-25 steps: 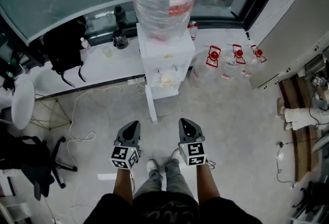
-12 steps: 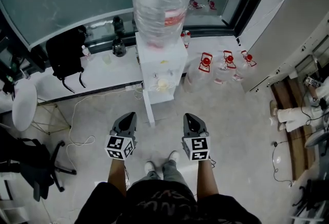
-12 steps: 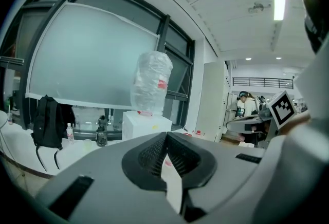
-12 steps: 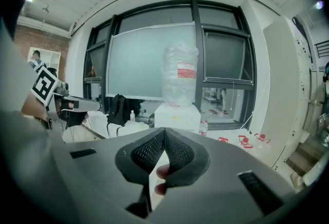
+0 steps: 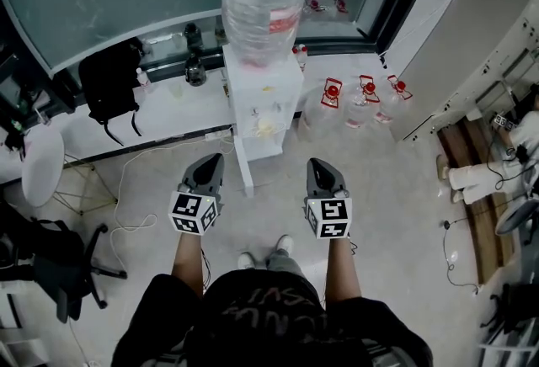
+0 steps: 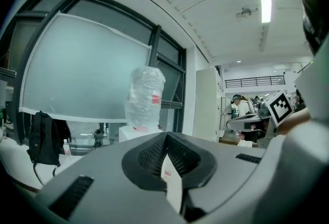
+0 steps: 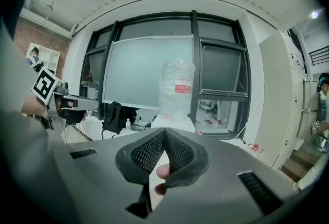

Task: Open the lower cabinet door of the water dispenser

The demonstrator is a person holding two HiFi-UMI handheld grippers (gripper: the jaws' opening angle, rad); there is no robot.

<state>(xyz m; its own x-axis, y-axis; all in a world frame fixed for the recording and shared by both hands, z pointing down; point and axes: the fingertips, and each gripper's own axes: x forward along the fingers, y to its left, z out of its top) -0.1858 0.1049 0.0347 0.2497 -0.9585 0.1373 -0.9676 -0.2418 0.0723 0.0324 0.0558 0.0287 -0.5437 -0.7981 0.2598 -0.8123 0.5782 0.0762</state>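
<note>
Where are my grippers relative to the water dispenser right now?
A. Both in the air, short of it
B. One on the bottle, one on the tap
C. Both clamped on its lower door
A: in the head view the left gripper and right gripper hang side by side over the floor, short of the water dispenser, both shut and empty.

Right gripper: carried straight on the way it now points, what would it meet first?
Probably the white water dispenser: in the right gripper view its top and bottle stand just above the shut right gripper. The head view shows only floor between; depth is unclear.
</note>
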